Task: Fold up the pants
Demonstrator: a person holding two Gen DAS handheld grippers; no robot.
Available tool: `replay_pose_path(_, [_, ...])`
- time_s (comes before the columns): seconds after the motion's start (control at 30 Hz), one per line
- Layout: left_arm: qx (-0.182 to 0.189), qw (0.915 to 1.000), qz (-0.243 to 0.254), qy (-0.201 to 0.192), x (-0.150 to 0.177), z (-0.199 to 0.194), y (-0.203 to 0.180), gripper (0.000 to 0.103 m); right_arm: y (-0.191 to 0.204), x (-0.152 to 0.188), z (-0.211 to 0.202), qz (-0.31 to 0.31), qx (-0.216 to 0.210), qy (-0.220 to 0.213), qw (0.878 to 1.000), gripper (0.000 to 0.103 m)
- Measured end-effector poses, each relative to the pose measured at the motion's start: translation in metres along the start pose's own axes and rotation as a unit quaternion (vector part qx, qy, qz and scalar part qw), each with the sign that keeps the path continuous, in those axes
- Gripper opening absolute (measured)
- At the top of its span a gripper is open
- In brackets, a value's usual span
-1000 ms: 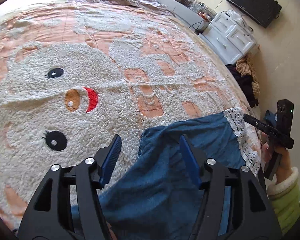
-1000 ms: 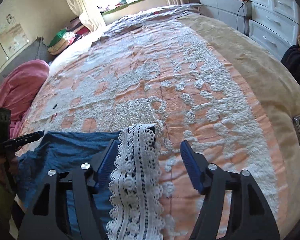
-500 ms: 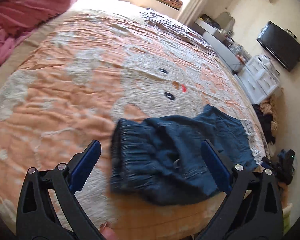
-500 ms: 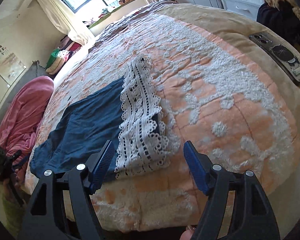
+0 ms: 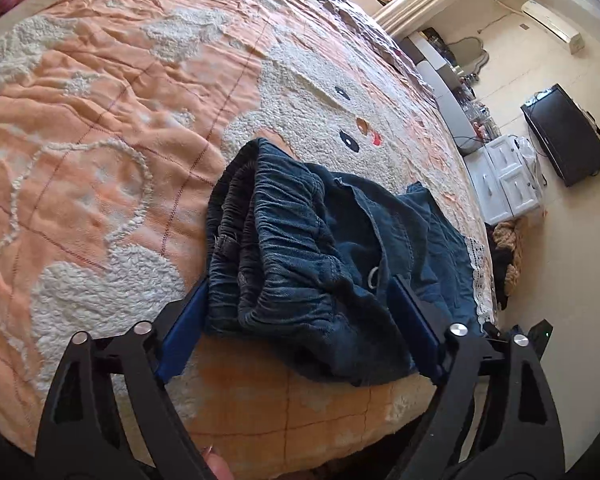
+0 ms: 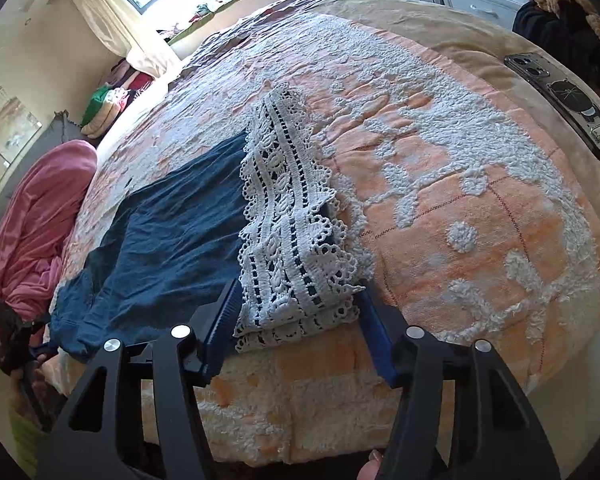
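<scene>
Lining up on both ends of the pants point(image 5: 340, 240), lying along the near edge of the bed point(image 5: 100, 120). Left gripper point(image 5: 300, 332) wide open, holding nothing; bunched elastic waistband point(image 5: 268, 240) sits directly ahead, between the two blue pads, near end already inside the gap. Right gripper point(image 6: 296, 332) also wide open and empty; white lace cuffs point(image 6: 292, 240) stacked straight ahead, near edge between its pads. Long axis of the pants runs from one gripper to the other, waistband to the left, cuffs to the right, so each gripper is nearest its own end. Cloth apparently halved lengthwise already, legs stacked. Likely next: close on both ends, then carry one end over to the other. Risk: thick waistband bunch, pads may catch only the top layers. Phone point(image 6: 560, 100) well off to the right of the right gripper, out of the way.
</scene>
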State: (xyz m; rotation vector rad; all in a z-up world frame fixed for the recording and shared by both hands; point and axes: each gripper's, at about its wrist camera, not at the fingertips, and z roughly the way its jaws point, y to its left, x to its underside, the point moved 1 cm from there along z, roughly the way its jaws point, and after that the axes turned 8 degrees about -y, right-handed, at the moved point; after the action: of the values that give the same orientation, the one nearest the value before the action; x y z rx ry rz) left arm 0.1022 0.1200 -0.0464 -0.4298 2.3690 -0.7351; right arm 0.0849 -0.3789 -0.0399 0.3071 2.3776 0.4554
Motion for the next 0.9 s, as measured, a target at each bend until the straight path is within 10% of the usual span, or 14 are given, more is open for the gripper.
replay_pose_path(0.07, [-0.006, 0.9999, -0.015, -0.006, -0.001, 0.005, 0.005, 0.03, 0.0, -0.001, -0.002, -0.006, 0.001, -0.007, 1.0, 0.03])
replay_pose_path(0.2, [-0.007, 0.9999, 0.003, -0.014, -0.005, -0.004, 0.003, 0.022, -0.001, -0.001, -0.008, -0.012, -0.007, -0.013, 1.0, 0.023])
replay_pose_path(0.37, [-0.026, 0.9988, 0.037, -0.017, -0.002, -0.017, 0.014, 0.023, -0.001, 0.004, -0.016, -0.026, -0.006, -0.015, 1.0, 0.019])
replay_pose_path(0.53, [0.01, 0.9997, 0.003, -0.024, 0.0, -0.013, 0.032, 0.032, 0.003, 0.014, -0.01, -0.044, 0.023, -0.016, 0.999, 0.029])
replay_pose_path(0.63, [0.03, 0.9992, -0.005, -0.026, -0.005, -0.021, 0.03, 0.041, 0.001, 0.01, -0.019, -0.037, 0.028, -0.026, 0.999, 0.054])
replay_pose_path(0.9, [0.021, 0.9989, 0.04, -0.01, -0.012, -0.031, 0.008, 0.062, -0.003, -0.004, -0.031, -0.024, 0.034, -0.05, 0.998, 0.057])
